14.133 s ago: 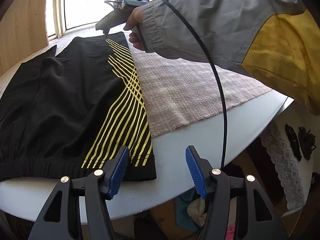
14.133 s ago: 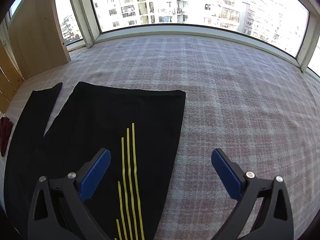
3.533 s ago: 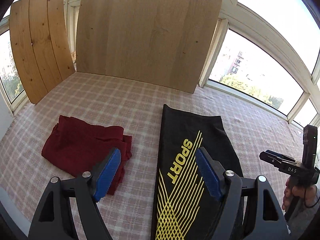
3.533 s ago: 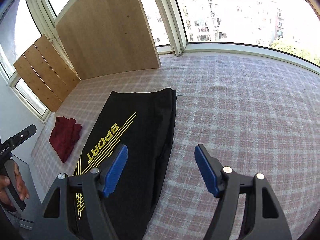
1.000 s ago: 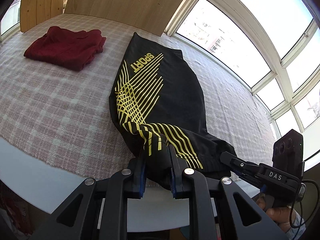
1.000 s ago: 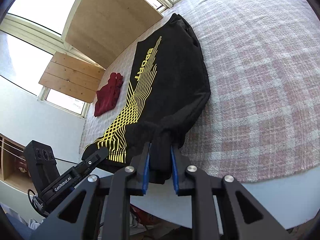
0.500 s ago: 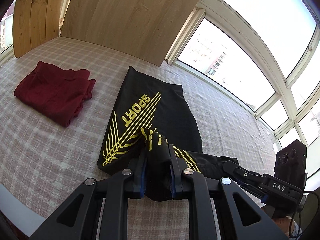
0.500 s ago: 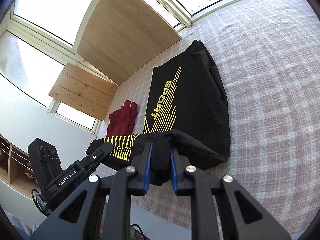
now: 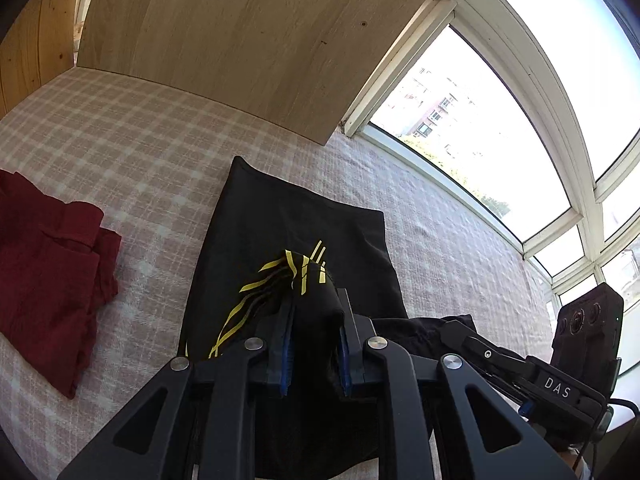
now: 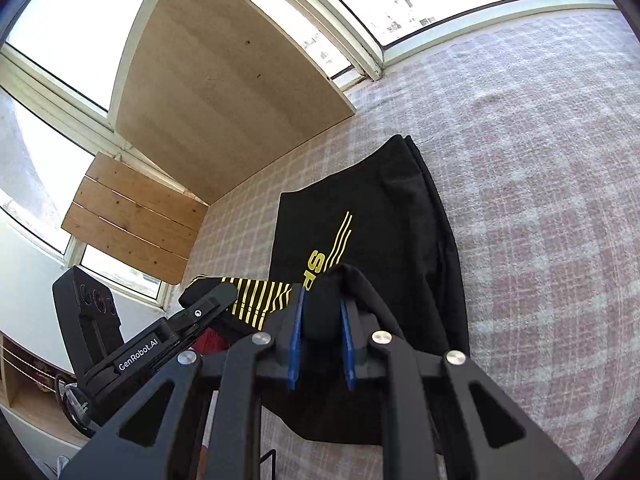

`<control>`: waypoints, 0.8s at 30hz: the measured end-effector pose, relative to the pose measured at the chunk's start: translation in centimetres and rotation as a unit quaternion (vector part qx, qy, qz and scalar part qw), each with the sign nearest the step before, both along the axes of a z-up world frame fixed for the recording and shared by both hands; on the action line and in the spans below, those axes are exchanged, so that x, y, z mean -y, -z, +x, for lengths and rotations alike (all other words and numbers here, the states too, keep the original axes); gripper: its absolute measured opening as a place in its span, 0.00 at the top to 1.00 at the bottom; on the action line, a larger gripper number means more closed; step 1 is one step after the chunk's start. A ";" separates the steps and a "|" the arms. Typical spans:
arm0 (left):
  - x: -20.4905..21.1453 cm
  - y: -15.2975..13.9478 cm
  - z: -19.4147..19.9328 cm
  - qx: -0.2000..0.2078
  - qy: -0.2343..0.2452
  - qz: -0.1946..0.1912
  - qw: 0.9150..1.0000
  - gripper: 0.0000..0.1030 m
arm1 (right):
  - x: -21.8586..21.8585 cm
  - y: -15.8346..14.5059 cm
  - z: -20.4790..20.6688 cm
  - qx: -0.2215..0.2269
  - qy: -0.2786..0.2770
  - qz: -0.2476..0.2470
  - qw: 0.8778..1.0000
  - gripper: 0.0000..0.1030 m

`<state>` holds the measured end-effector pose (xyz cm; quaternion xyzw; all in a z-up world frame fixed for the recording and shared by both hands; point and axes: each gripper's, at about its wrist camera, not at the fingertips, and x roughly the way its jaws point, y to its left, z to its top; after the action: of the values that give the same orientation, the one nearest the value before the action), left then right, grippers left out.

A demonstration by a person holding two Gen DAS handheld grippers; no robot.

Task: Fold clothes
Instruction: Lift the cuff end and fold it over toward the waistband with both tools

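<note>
Black sport shorts with yellow stripes [image 9: 296,232] lie lengthwise on the checked cloth, also in the right wrist view [image 10: 384,216]. My left gripper [image 9: 314,312] is shut on the near hem with the yellow stripes, lifted and carried over the lower layer. My right gripper [image 10: 322,304] is shut on the other near corner of the shorts, held above the cloth. The left gripper shows in the right wrist view [image 10: 208,300], the right gripper in the left wrist view [image 9: 456,326]. The "SPORT" print is partly covered by the raised fold.
A folded dark red garment [image 9: 48,264] lies to the left on the pink checked tablecloth [image 9: 140,148]. A wooden board [image 9: 240,36] leans against the window at the far edge. More checked cloth [image 10: 540,200] stretches to the right.
Both grippers have carried the near end of the shorts farther forward over the far half. The fold now covers most of the yellow print.
</note>
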<state>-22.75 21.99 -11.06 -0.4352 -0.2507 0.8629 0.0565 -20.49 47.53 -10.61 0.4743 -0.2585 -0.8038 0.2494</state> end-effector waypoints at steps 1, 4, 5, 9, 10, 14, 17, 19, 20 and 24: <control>0.2 0.2 -0.6 0.001 0.000 0.000 1.000 0.84 | 0.1 0.2 -0.6 0.002 0.002 0.001 1.000 0.84; 0.5 0.8 -2.4 0.008 0.000 -0.003 1.000 0.84 | 0.3 1.0 -2.6 0.013 0.011 0.002 1.000 0.84; 0.7 1.1 -3.0 0.012 -0.002 -0.002 1.000 0.84 | 0.3 1.4 -3.1 0.018 0.013 0.003 1.000 0.84; 1.3 2.5 -5.1 0.032 -0.009 -0.001 0.999 0.84 | 0.1 2.7 -4.9 0.037 0.021 0.009 0.999 0.84; 1.4 2.8 -5.6 0.036 -0.009 -0.001 0.999 0.84 | 0.1 3.0 -5.4 0.040 0.021 0.010 0.999 0.84; 1.1 3.2 -7.5 0.038 -0.007 -0.009 0.999 0.84 | 0.1 3.7 -7.2 0.050 0.022 0.011 0.998 0.84; 1.0 3.3 -8.8 0.043 -0.006 -0.025 0.999 0.84 | -0.1 4.3 -8.7 0.065 0.025 -0.003 0.998 0.84; 1.1 3.4 -9.1 0.051 -0.007 -0.035 0.998 0.79 | -0.2 4.8 -9.6 0.082 0.028 -0.013 0.996 0.82; 1.4 3.3 -9.1 0.049 -0.011 -0.039 0.998 0.75 | -0.3 5.0 -9.9 0.087 0.031 -0.016 0.996 0.82; 3.4 1.8 -8.4 0.013 -0.056 -0.032 0.998 0.37 | -0.5 4.9 -10.7 0.082 0.044 0.003 0.996 0.75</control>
<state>-31.13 18.62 -12.86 -0.4329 -0.2474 0.8668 -0.0089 -31.18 47.99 -15.49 0.5272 -0.2963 -0.7732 0.1909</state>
